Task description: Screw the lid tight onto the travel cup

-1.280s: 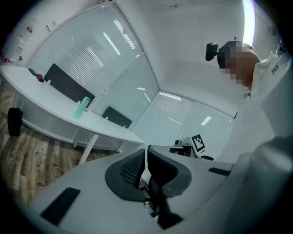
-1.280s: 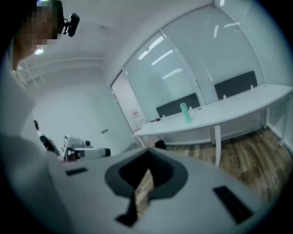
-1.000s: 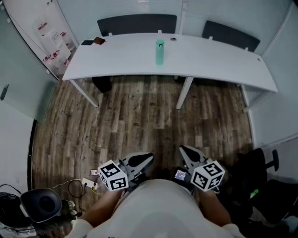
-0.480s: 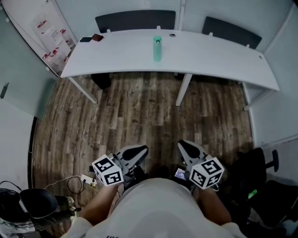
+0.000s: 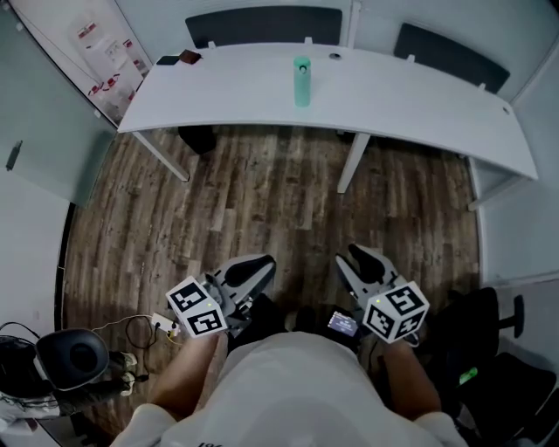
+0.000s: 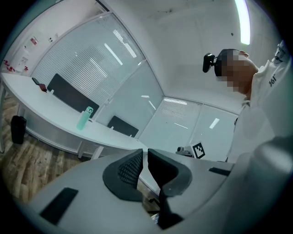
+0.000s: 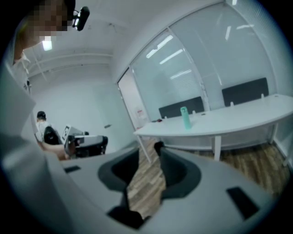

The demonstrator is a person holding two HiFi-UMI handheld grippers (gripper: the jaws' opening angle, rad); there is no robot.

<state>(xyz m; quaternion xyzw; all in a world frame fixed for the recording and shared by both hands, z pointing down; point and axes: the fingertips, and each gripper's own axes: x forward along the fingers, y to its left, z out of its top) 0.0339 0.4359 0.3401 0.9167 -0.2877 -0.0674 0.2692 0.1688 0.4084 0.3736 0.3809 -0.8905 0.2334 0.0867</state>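
Observation:
A teal travel cup (image 5: 301, 81) stands upright on the long white table (image 5: 419, 100) far across the room; it also shows in the left gripper view (image 6: 83, 118) and in the right gripper view (image 7: 185, 117). A small dark round object (image 5: 334, 56) lies on the table just right of the cup. Both grippers are held close to the person's body, far from the table. My left gripper (image 5: 253, 266) is shut with nothing in it (image 6: 144, 153). My right gripper (image 5: 356, 257) has its jaws opening, with only floor seen between them (image 7: 149, 153).
Two dark chairs (image 5: 262, 24) (image 5: 450, 54) stand behind the table. Small dark items (image 5: 179, 59) lie at its left end. A round black seat (image 5: 74, 358) and a power strip with cable (image 5: 162, 327) sit on the wood floor at lower left. A black office chair (image 5: 493, 349) is at lower right.
The right gripper's jaws have parted from shut. The left gripper has drifted a little to the left. The head view has shifted slightly towards the table.

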